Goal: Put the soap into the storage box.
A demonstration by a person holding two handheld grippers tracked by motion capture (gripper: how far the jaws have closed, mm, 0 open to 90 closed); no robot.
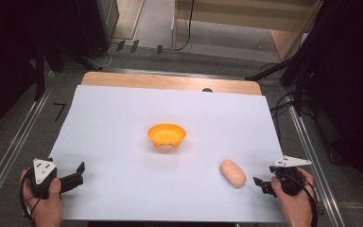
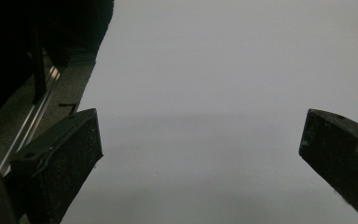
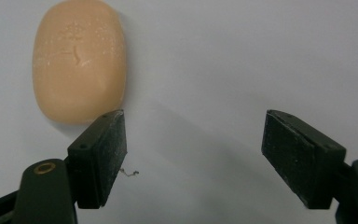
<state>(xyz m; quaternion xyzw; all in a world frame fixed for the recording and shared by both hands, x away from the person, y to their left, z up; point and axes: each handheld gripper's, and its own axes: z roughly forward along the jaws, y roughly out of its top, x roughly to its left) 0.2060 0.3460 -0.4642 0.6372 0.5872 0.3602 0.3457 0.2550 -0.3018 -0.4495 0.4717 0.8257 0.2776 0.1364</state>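
An orange bowl (image 1: 166, 135) stands upright near the middle of the white sheet (image 1: 118, 118). A peach oval lump (image 1: 232, 173), smooth like a bar of soap, lies flat toward the front right. My right gripper (image 1: 261, 186) rests just right of it, open and empty. In the right gripper view the lump (image 3: 78, 60) lies ahead and left of my right gripper (image 3: 193, 135), just beyond the left jaw and outside the gap. My left gripper (image 1: 78, 174) sits open at the sheet's front left edge. In its own view my left gripper (image 2: 200, 135) has bare sheet between the jaws.
The sheet covers a wooden table whose far edge (image 1: 170, 81) shows as a bare strip. Metal rails (image 1: 9, 151) run along both sides on grey floor. Dark stands and cables (image 1: 283, 71) crowd the far corners.
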